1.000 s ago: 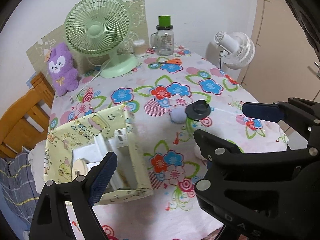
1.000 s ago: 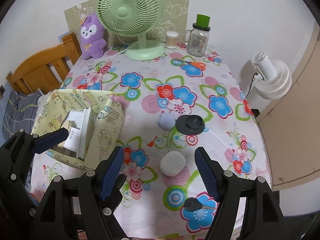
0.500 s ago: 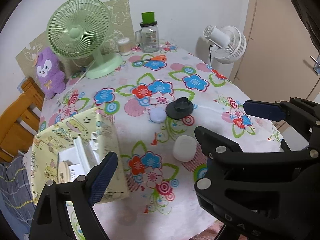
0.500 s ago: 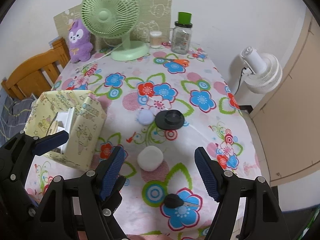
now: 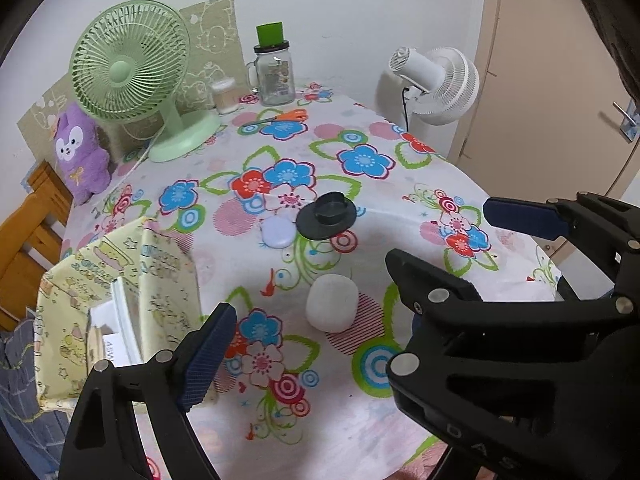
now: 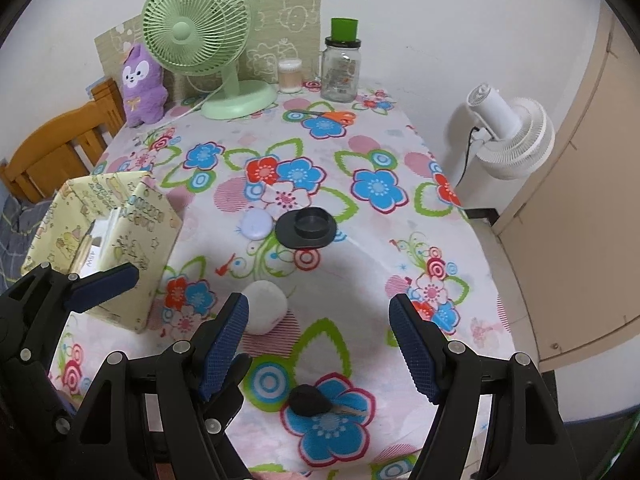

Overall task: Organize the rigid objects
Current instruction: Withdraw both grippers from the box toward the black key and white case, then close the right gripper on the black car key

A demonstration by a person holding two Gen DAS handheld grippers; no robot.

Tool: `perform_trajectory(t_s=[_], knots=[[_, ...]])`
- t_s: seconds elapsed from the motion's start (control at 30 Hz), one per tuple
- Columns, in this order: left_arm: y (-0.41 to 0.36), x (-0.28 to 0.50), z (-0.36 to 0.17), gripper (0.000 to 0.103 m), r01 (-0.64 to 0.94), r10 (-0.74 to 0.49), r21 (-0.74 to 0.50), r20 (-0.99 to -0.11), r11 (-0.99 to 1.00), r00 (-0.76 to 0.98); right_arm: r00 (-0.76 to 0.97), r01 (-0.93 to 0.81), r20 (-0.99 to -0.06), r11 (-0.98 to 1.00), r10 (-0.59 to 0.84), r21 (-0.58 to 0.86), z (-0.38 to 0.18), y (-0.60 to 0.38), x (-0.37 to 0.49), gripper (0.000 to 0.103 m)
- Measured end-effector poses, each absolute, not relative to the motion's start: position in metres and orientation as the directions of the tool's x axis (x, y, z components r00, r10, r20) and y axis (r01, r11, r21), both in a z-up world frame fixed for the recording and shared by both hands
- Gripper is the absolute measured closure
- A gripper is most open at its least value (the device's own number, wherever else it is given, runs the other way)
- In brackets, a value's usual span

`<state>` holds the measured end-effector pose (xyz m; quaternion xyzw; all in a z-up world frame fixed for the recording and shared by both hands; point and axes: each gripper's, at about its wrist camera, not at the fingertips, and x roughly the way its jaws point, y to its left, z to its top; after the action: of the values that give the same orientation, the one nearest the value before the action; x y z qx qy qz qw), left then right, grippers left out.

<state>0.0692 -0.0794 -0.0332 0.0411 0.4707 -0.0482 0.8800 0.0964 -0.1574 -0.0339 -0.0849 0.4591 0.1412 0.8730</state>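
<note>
On the flowered tablecloth lie a white round puck (image 5: pixel 331 308) (image 6: pixel 265 312), a lilac oval case (image 5: pixel 276 232) (image 6: pixel 256 224), a black round lid (image 5: pixel 326 216) (image 6: pixel 306 226) and a black key (image 6: pixel 308 400). A yellow patterned box (image 5: pixel 160 280) (image 6: pixel 132 216) at the left holds white items. My left gripper (image 5: pixel 320 314) hovers open over the puck, its right finger hidden by the other gripper's black body. My right gripper (image 6: pixel 318 304) is open and holds nothing. The puck is beside its left fingertip and the key lies under the gap.
At the far edge stand a green fan (image 6: pixel 200 36), a purple plush (image 6: pixel 142 84), a jar with a green lid (image 6: pixel 340 68) and orange scissors (image 6: pixel 328 116). A white fan (image 6: pixel 508 136) and a door are right of the table, a wooden chair (image 6: pixel 52 152) left.
Both grippers have shifted right and back toward the near table edge. The box slid left in both views and the white puck came into the left wrist view. Jaws look unchanged.
</note>
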Motion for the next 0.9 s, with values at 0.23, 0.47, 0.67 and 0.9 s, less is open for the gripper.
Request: perform_trajectory(t_s=[0.23, 0.47, 0.67, 0.9], knots=[[-0.09, 0.066, -0.053, 0.012, 0.139, -0.048, 0.034, -0.837, 0.99, 0.546, 0.534, -0.319, -0.83, 0.948, 0.162, -0.02, -0.052, -0.168, 0.094, 0.027], [-0.097, 0.062, -0.069, 0.013, 0.152, -0.045, 0.047, -0.833, 0.987, 0.552, 0.518, -0.329, -0.838, 0.944, 0.169, -0.013, -0.069, -0.174, 0.091, 0.027], [-0.098, 0.055, -0.078, 0.013, 0.15, -0.025, 0.073, -0.825, 0.986, 0.564, 0.523, -0.337, -0.833, 0.941, 0.181, -0.007, -0.079, -0.177, 0.084, 0.027], [-0.098, 0.048, -0.095, 0.014, 0.156, -0.013, 0.089, -0.832, 0.984, 0.554, 0.529, -0.373, -0.829, 0.927, 0.178, -0.039, -0.091, -0.173, 0.073, 0.027]])
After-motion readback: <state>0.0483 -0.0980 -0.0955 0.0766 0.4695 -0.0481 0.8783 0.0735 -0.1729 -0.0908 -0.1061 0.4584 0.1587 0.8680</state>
